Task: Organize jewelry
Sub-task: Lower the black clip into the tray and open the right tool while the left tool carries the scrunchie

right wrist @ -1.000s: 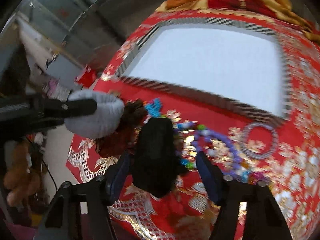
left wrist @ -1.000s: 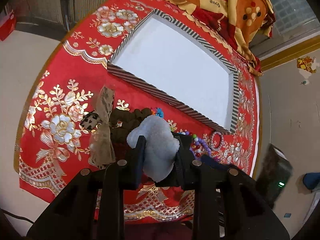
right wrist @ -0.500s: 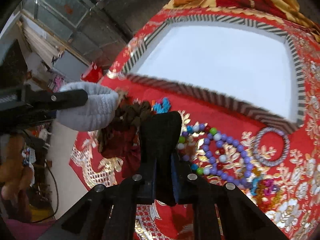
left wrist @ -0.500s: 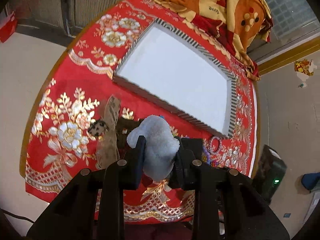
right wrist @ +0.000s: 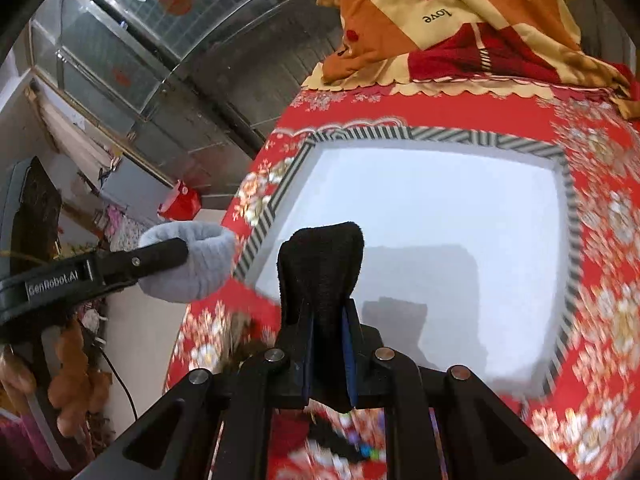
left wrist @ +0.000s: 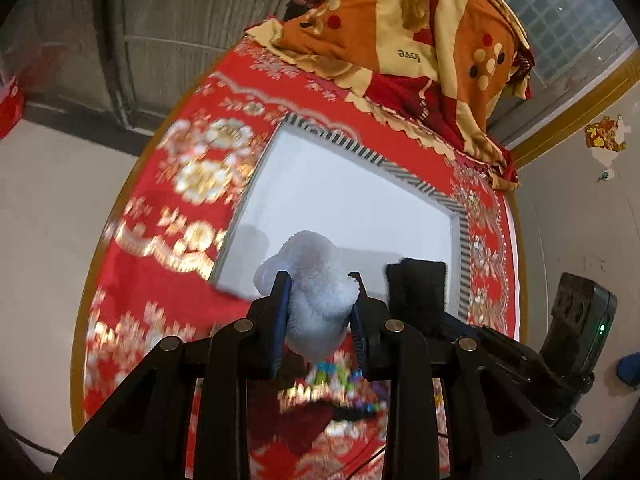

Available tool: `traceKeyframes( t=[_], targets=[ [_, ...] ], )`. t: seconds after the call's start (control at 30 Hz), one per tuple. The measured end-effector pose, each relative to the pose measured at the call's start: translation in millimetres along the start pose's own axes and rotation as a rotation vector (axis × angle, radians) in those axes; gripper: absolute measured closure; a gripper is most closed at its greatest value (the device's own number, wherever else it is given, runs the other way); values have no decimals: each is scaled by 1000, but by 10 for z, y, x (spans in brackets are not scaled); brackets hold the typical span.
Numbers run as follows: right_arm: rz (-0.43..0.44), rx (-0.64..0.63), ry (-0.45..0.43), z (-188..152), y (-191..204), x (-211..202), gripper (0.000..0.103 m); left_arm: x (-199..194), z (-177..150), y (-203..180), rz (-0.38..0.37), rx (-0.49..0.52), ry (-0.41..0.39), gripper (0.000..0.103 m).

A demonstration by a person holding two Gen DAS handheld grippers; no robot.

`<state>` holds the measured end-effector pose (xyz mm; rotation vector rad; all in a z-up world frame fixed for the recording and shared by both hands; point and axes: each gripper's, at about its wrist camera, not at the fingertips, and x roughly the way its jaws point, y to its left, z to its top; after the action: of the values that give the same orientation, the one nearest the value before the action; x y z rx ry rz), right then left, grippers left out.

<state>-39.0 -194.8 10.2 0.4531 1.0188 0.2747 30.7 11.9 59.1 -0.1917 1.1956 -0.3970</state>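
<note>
My left gripper [left wrist: 320, 312] is shut on a fluffy grey scrunchie [left wrist: 316, 280] and holds it above the near edge of the white tray [left wrist: 360, 200] with a striped rim. My right gripper [right wrist: 328, 344] is shut on a black scrunchie [right wrist: 320, 272] and holds it over the tray's [right wrist: 440, 208] near left part. The black scrunchie [left wrist: 418, 292] shows beside my left gripper; the grey scrunchie [right wrist: 192, 264] shows at the left of the right wrist view. Blurred coloured beads [left wrist: 336, 376] lie on the red cloth below.
A red and gold embroidered cloth [left wrist: 168, 208] covers the round table. A folded orange and red blanket [left wrist: 420, 40] lies at its far edge beyond the tray. A black device [left wrist: 576, 320] with a green light stands off the table at right.
Both grippers moved forward and up from the jewelry pile toward the tray, each carrying its scrunchie. The right gripper closed on the black scrunchie a second ago.
</note>
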Motion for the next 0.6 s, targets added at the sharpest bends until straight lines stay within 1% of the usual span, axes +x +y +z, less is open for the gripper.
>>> traceKeyframes(
  t=[0.13,0.23,0.37,0.6],
  targets=[
    [16,29,5,254,-27,255,91,278,193,13,26,29,-1,76],
    [28,66,26,442,-110,479,91,481,243,82,31,44,23,76],
    [25,112,55,657,-266,769,91,649,228,130,81,91,24,76],
    [79,189,95,952,-409,1214,91,861,137,254,97,129,73,76]
  ],
)
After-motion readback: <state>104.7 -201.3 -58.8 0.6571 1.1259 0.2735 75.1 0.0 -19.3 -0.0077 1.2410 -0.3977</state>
